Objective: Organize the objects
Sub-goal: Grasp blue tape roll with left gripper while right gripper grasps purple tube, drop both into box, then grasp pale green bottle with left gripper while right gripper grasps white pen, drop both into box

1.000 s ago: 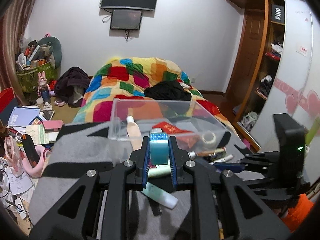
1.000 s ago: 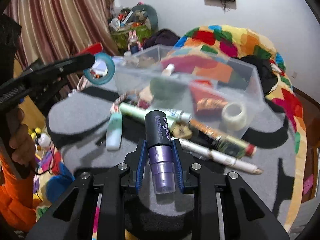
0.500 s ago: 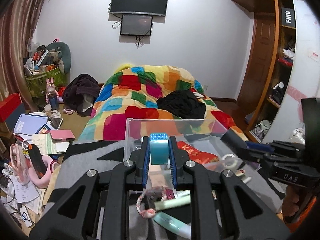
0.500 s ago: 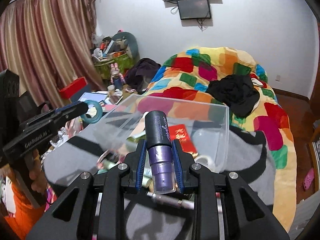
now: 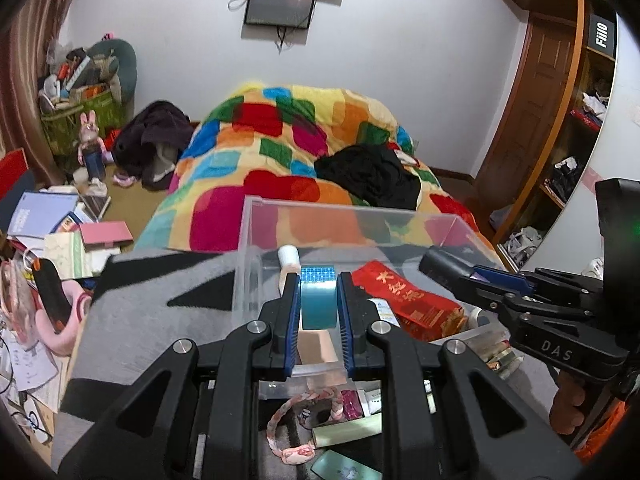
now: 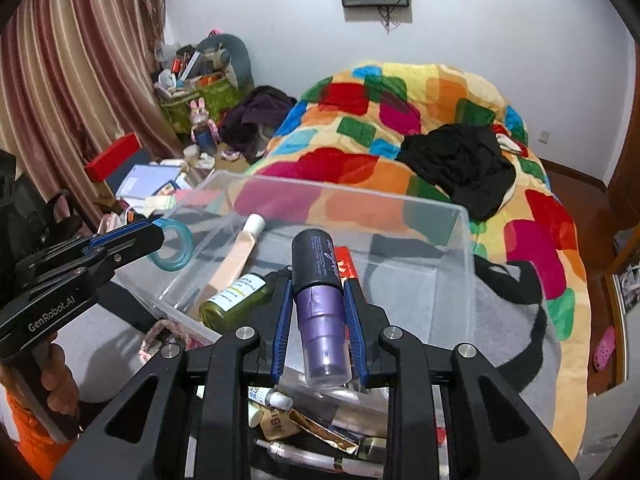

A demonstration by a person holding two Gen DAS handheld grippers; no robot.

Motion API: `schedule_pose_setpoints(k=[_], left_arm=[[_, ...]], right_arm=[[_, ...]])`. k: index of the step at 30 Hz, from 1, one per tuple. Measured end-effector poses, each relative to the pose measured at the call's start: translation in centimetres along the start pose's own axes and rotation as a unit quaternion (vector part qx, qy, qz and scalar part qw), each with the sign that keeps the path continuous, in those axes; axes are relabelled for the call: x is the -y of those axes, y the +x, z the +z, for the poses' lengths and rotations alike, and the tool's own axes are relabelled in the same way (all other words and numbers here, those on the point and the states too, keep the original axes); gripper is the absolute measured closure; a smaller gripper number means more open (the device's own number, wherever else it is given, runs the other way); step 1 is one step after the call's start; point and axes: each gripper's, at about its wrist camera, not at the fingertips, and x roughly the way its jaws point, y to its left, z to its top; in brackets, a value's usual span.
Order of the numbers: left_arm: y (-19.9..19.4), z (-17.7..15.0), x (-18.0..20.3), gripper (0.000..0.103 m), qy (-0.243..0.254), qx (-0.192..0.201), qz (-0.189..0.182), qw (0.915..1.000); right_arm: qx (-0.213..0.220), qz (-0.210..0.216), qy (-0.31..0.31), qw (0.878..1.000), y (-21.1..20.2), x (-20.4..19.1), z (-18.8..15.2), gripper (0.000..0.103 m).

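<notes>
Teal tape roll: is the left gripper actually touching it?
Touching. In the left wrist view the teal tape roll sits clamped between both blue pads of the left gripper, with no gap on either side.

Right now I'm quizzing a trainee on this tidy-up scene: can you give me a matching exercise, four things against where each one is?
Things:
1. teal tape roll
2. purple bottle
3. red packet
4. pink braided band

Places:
A. lying inside the clear bin
B. between the right gripper fingers
C. on the grey cloth outside the bin
D. between the left gripper fingers

Pairs: 1-D, 2-B, 3-A, 4-C
</notes>
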Motion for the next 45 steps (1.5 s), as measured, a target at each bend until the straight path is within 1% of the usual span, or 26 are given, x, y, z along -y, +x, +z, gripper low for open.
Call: schedule_pose_setpoints(k=[3, 9, 11, 12, 13, 14, 16, 17, 19, 21, 23, 25, 27, 29, 31, 33, 34, 37, 41, 44, 45], left_arm=[[0.6, -0.3, 0.0, 0.086, 0.000, -0.015, -0.007, 0.9999], [0.9, -0.5, 0.2, 0.084, 0.002, -0.028, -0.017, 0.9995], [0.8, -0.6, 0.3, 0.078, -0.001, -0.031, -0.020, 0.9993], [0.6, -0.6, 0.3, 0.072, -0.001, -0.031, -0.021, 0.9993], [0.3, -0.7, 0.3, 0.066, -0.002, -0.028, -0.020, 0.9994], [0.1, -0.7, 0.4, 0.062, -0.002, -0.025, -0.019, 0.9995], [-0.6, -0.8, 0.5, 0.053, -0.001, -0.017, -0.017, 0.9997], [-1.1, -1.0, 0.6, 0.051, 0.001, -0.013, -0.015, 0.9998], [-1.8, -1.3, 0.7, 0.039, 0.003, -0.009, -0.010, 0.9999], [-2.4, -1.6, 0.7, 0.035, 0.004, -0.005, -0.008, 0.9999], [-2.9, -2.1, 0.8, 0.032, 0.010, -0.006, -0.003, 0.9999], [-3.4, -2.9, 1.0, 0.024, 0.016, -0.007, 0.007, 0.9998], [-3.6, -3.8, 1.1, 0.021, 0.016, -0.012, 0.019, 0.9996], [-3.4, -5.0, 1.3, 0.021, 0.020, -0.028, 0.020, 0.9992], [-2.9, -6.2, 1.7, 0.021, 0.029, -0.045, 0.028, 0.9982], [-2.5, -7.4, 2.2, 0.021, 0.037, -0.055, 0.044, 0.9968], [-2.4, -8.0, 2.4, 0.021, 0.039, -0.055, 0.055, 0.9962], [-2.1, -9.3, 2.8, 0.021, 0.043, -0.062, 0.068, 0.9948], [-1.6, -10.4, 2.7, 0.021, 0.048, -0.075, 0.082, 0.9926], [-2.1, -11.1, 1.9, 0.022, 0.043, -0.081, 0.079, 0.9926], [-2.4, -11.3, 1.6, 0.025, 0.042, -0.082, 0.080, 0.9925]], right_arm=[[-0.012, 0.008, -0.005, 1.000, 0.7, -0.3, -0.3, 0.079], [-0.025, 0.006, -0.014, 1.000, 1.4, -0.7, -0.7, 0.079], [-0.026, 0.008, -0.013, 1.000, 1.3, -0.7, -0.7, 0.079], [-0.025, 0.009, -0.014, 1.000, 1.1, -0.6, -0.9, 0.079], [-0.024, 0.009, -0.015, 1.000, 0.9, -0.7, -0.9, 0.077], [-0.023, 0.008, -0.016, 1.000, 0.8, -0.5, -0.9, 0.075], [-0.019, 0.008, -0.014, 1.000, 0.2, -0.4, -1.1, 0.068], [-0.017, 0.010, -0.013, 1.000, -0.2, -0.3, -1.2, 0.067], [-0.011, 0.012, -0.012, 1.000, -1.0, -0.1, -1.5, 0.066], [-0.004, 0.008, -0.014, 1.000, -1.8, 0.0, -1.8, 0.064], [0.006, 0.005, -0.018, 1.000, -2.9, 0.1, -2.2, 0.061], [0.015, 0.002, -0.022, 1.000, -3.9, 0.2, -2.6, 0.055], [0.024, -0.007, -0.026, 0.999, -4.8, 0.4, -3.2, 0.052], [0.027, -0.014, -0.032, 0.999, -5.6, 0.6, -4.0, 0.051], [0.022, -0.022, -0.040, 0.999, -6.0, 1.0, -5.1, 0.051], [0.008, -0.036, -0.052, 0.998, -5.9, 1.6, -6.5, 0.051], [0.002, -0.041, -0.056, 0.998, -5.8, 1.9, -7.0, 0.049], [-0.022, -0.051, -0.063, 0.996, -5.2, 3.0, -8.9, 0.042], [-0.054, -0.062, -0.060, 0.995, -3.9, 4.7, -10.1, 0.042], [-0.066, -0.051, -0.056, 0.995, -3.0, 5.4, -10.1, 0.042], [-0.069, -0.043, -0.053, 0.995, -2.7, 5.6, -10.1, 0.042]])
